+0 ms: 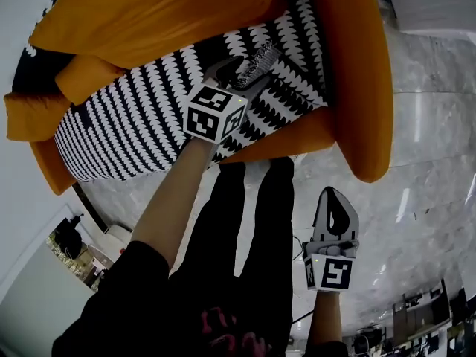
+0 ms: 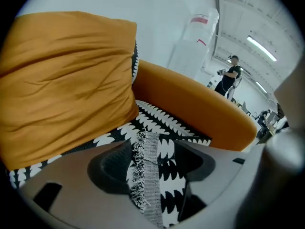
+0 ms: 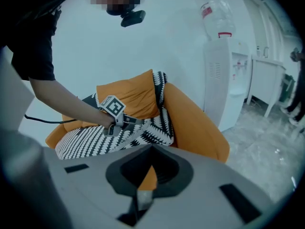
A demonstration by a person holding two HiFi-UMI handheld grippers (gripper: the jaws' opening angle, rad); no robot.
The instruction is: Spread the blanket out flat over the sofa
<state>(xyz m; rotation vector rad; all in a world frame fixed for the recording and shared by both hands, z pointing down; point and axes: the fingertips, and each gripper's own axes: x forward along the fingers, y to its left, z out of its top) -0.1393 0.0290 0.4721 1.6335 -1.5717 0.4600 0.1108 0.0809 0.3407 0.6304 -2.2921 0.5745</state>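
Note:
A black-and-white patterned blanket lies over the seat of an orange sofa and runs up behind its back cushion. My left gripper reaches down over the blanket's right part, near the armrest. In the left gripper view the left gripper is open, and the blanket's fringed edge lies loose between the jaws without being pinched. The right gripper view shows that same hand resting on the blanket. My right gripper hangs over the floor in front of the sofa, shut and empty.
A water dispenser with a bottle on top stands right of the sofa. Pale marble floor spreads in front. The person's black-clad legs stand against the sofa's front edge. Another person stands far off.

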